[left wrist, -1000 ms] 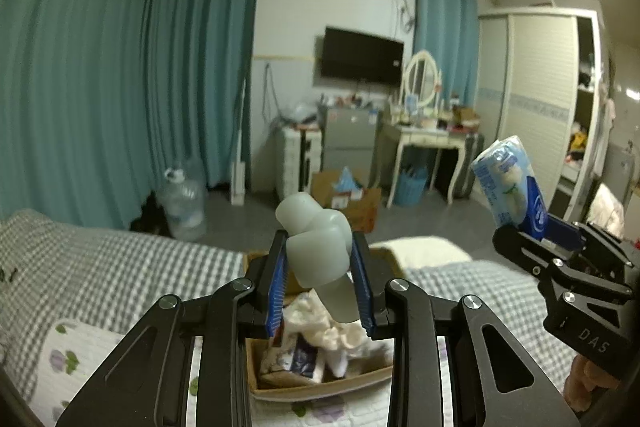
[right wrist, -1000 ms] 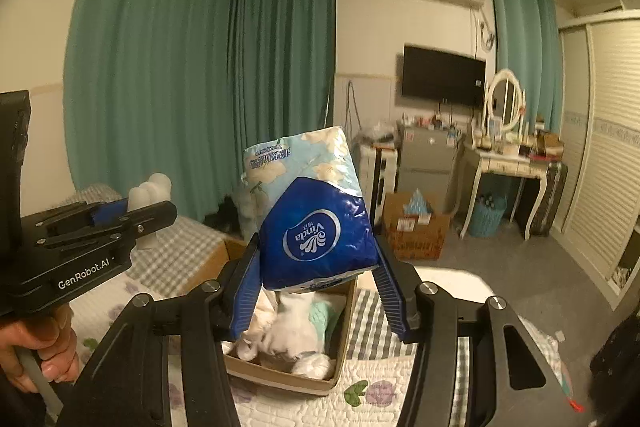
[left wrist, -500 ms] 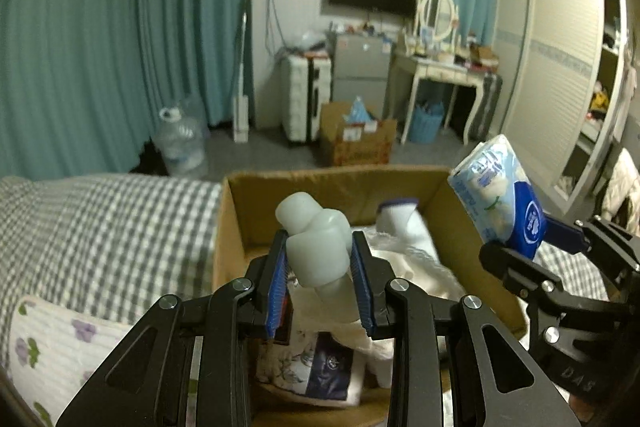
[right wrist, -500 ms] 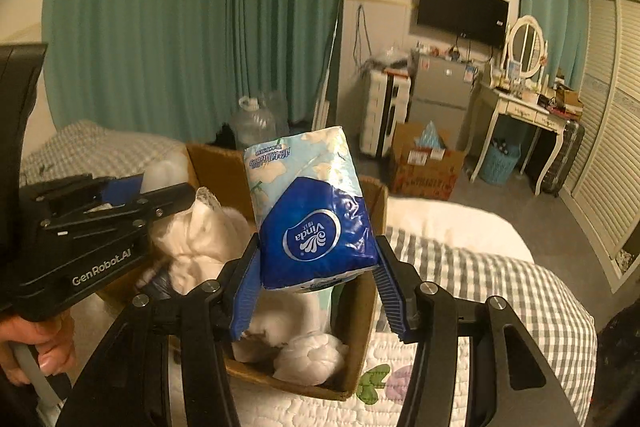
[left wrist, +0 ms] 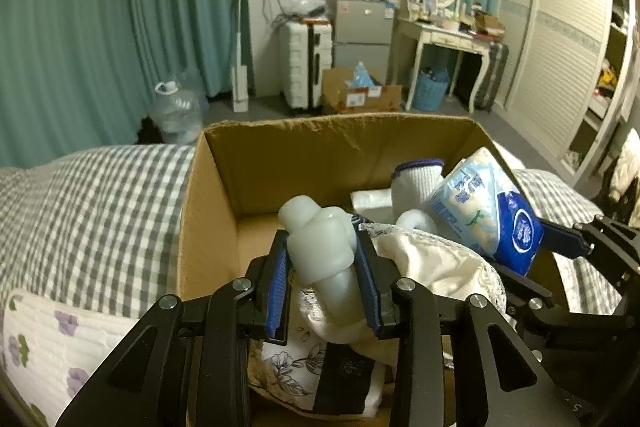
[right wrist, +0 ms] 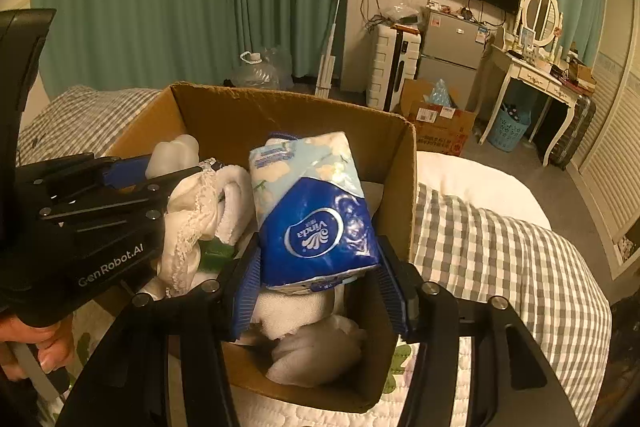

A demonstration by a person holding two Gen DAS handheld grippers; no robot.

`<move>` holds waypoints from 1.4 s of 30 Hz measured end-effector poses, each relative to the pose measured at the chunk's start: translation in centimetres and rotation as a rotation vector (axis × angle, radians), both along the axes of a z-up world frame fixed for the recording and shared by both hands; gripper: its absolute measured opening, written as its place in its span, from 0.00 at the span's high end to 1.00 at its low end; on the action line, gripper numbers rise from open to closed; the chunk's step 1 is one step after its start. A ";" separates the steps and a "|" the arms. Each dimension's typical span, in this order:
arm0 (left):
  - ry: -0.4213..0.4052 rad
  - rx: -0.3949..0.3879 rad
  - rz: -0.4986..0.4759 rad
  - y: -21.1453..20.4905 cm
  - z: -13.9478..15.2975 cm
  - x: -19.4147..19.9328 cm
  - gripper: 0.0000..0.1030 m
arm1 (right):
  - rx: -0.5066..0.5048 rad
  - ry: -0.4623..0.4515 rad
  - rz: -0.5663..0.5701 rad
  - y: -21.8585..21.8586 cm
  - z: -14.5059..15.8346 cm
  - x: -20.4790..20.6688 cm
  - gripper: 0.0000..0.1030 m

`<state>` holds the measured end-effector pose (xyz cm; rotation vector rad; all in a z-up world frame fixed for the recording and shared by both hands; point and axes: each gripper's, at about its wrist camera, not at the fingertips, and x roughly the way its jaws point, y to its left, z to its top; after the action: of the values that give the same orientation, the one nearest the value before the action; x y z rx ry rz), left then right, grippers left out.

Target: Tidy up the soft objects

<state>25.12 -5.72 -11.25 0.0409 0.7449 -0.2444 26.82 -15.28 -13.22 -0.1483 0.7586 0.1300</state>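
An open cardboard box (left wrist: 320,125) stands on the bed with soft things in it. My left gripper (left wrist: 322,247) hangs over the box's left half with a pale, rubbery white toy (left wrist: 308,215) between its blue pads. Its jaws are opening, though the pads still touch the toy. My right gripper (right wrist: 320,255) holds a blue and white tissue pack (right wrist: 308,195) upright over the right half. These jaws are opening too, the pack still propped between them. A lace-edged white cloth (left wrist: 432,267) and a white sock (left wrist: 416,183) lie underneath.
The box (right wrist: 280,99) sits on a flowered quilt (left wrist: 60,339) beside a grey checked cover (left wrist: 100,195). White wads (right wrist: 312,351) fill its near right corner. A hand (right wrist: 36,343) grips the left tool. Beyond the bed are a water jug (left wrist: 176,111), a suitcase, a fridge and a dressing table.
Both grippers have dropped and tipped downward toward the box, which now fills the views. The toy and the tissue pack have come down with them, over the things inside.
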 end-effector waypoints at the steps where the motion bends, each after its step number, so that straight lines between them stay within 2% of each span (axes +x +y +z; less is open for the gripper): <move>1: -0.003 -0.007 0.003 0.1 0.2 -0.1 0.65 | -0.001 -0.002 -0.002 0.0 0.1 -0.1 0.47; 4: -0.012 -0.032 0.013 0.5 0.9 -0.2 0.64 | -0.006 -0.012 -0.007 0.2 0.4 -0.3 0.45; 6: -0.031 -0.035 0.020 0.7 1.7 -0.8 0.59 | -0.007 -0.028 -0.009 0.1 0.9 -0.8 0.42; 8: -0.052 -0.039 0.027 1.1 2.5 -1.0 0.41 | -0.006 -0.050 -0.010 0.1 1.6 -1.2 0.37; 9: -0.071 -0.044 0.032 1.3 3.0 -1.4 0.38 | -0.006 -0.061 -0.011 -0.1 2.0 -1.4 0.36; 16: -0.164 -0.105 0.040 3.0 7.7 -4.5 0.32 | 0.011 -0.173 -0.036 -0.8 6.1 -4.6 0.35; 20: -0.236 -0.135 0.061 4.1 10.5 -6.9 0.12 | 0.033 -0.254 -0.039 -1.4 9.4 -7.4 0.25; 23: -0.277 -0.151 0.069 4.9 12.5 -8.9 0.10 | 0.033 -0.319 -0.032 -1.4 11.6 -10.0 0.15; 25: -0.299 -0.165 0.072 5.6 13.7 -10.2 0.10 | 0.039 -0.356 -0.043 -1.3 13.1 -11.7 0.15; 28: -0.350 -0.186 0.082 6.6 15.8 -12.6 0.10 | 0.057 -0.390 -0.043 -1.3 14.8 -14.3 0.06; 30: -0.368 -0.183 0.082 7.0 16.6 -14.3 0.04 | 0.055 -0.418 -0.043 -1.0 16.1 -16.4 0.00; 31: -0.372 -0.177 0.087 7.2 17.0 -15.1 0.00 | 0.050 -0.432 -0.046 -0.9 16.7 -17.2 0.00; 37: -0.450 -0.149 0.106 7.3 19.6 -19.9 0.00 | 0.013 -0.459 -0.050 0.2 18.9 -21.8 0.00; 42: -0.480 -0.160 0.105 7.6 20.7 -22.9 0.00 | -0.048 -0.500 -0.079 1.0 19.7 -25.2 0.00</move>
<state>2.17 1.91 9.44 -0.0893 0.2479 -0.1835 1.60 -14.27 6.46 -0.1871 0.2687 -0.0033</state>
